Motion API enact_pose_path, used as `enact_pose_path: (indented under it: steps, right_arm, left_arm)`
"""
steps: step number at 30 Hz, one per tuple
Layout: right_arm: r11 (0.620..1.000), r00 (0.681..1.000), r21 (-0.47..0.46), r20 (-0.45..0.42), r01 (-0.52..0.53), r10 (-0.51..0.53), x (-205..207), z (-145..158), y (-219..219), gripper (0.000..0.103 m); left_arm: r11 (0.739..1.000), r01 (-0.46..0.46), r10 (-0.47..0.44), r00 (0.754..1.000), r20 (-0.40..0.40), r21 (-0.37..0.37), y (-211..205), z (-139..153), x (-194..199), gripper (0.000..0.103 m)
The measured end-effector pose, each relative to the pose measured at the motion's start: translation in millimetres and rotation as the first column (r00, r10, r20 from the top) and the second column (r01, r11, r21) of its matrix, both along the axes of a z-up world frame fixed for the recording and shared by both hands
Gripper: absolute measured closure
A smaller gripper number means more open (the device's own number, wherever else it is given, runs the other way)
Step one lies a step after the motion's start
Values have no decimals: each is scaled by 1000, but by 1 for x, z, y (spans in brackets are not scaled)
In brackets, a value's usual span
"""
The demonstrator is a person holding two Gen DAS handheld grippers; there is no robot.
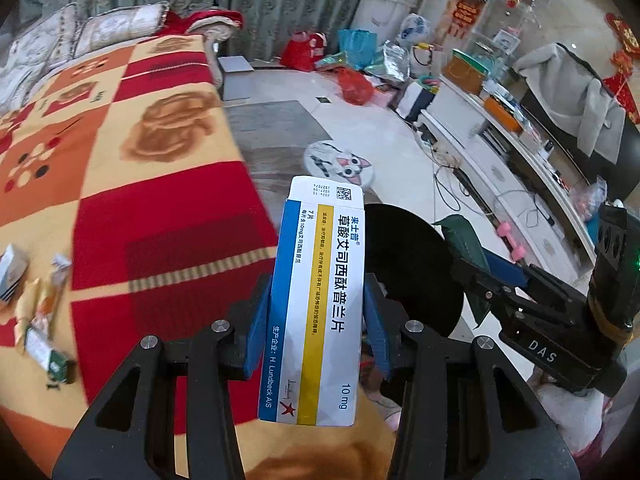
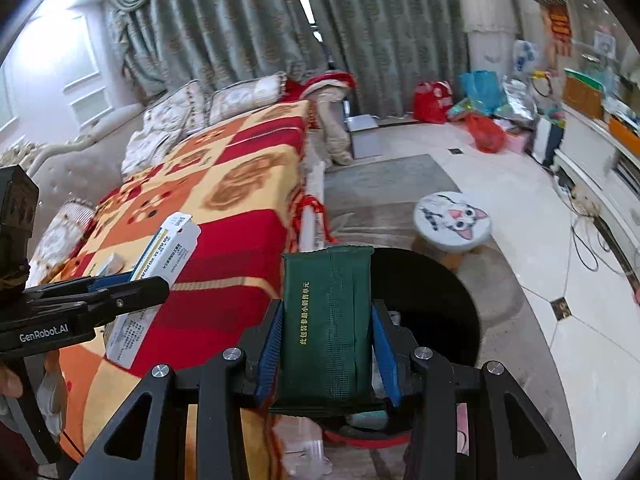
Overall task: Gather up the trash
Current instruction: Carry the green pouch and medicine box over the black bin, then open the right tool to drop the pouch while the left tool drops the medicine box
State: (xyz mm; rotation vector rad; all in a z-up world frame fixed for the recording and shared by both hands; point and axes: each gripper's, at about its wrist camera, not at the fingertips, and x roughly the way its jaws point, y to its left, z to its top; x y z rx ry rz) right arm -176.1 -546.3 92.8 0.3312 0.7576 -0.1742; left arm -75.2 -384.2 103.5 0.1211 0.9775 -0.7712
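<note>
My left gripper (image 1: pixel 318 316) is shut on a white medicine box (image 1: pixel 320 300) with blue and yellow stripes, held upright between the blue pads. My right gripper (image 2: pixel 326 340) is shut on a dark green packet (image 2: pixel 326 328) with gold lettering. Each view shows the other gripper beside it: the right gripper (image 1: pixel 476 276) with the green packet (image 1: pixel 460 236), and the left gripper (image 2: pixel 148 280) with the medicine box (image 2: pixel 160 264). Just beyond both held things is a black round bin (image 1: pixel 408 264) (image 2: pixel 432 300) on the floor. Several wrappers (image 1: pixel 44 312) and a small box (image 1: pixel 12 272) lie on the blanket.
A red, orange and yellow blanket (image 1: pixel 140 160) covers the sofa on the left. A low cat-face stool (image 2: pixel 452 218) stands on the floor past the bin. A white TV cabinet (image 1: pixel 500 160) with cables runs along the right. Bags are piled by the curtain (image 2: pixel 480 120).
</note>
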Motion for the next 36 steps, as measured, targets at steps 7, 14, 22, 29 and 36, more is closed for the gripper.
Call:
enact_pose_path:
  steps: [7,14,22,29,36]
  right_arm:
    - [999,999,24,-17,35,-35,0,-13,-19,62]
    - [997,998,48,-38,53,-51,3,-27,-29,62]
    - [996,997,61,-51,64,-61,7,-35,-35,62]
    - [995,995,62,-56,83,-79,10,-36,-40,61]
    - [995,994,43,-69,93,-90,10,-35,-37,54]
  left_arm:
    - [999,33,-33,999,-29,-3,-36,-12,3,61]
    - [999,45,-45,997,-60,4,-55,-26,8,61]
    - [999,51,-52,995,-90,-12,-66,-37,13,61]
    - [996,72,-77,991,-111,-49,-72,-38,16,59]
    - [996,55,-64,989,-130,-75,-65,-35,20,44]
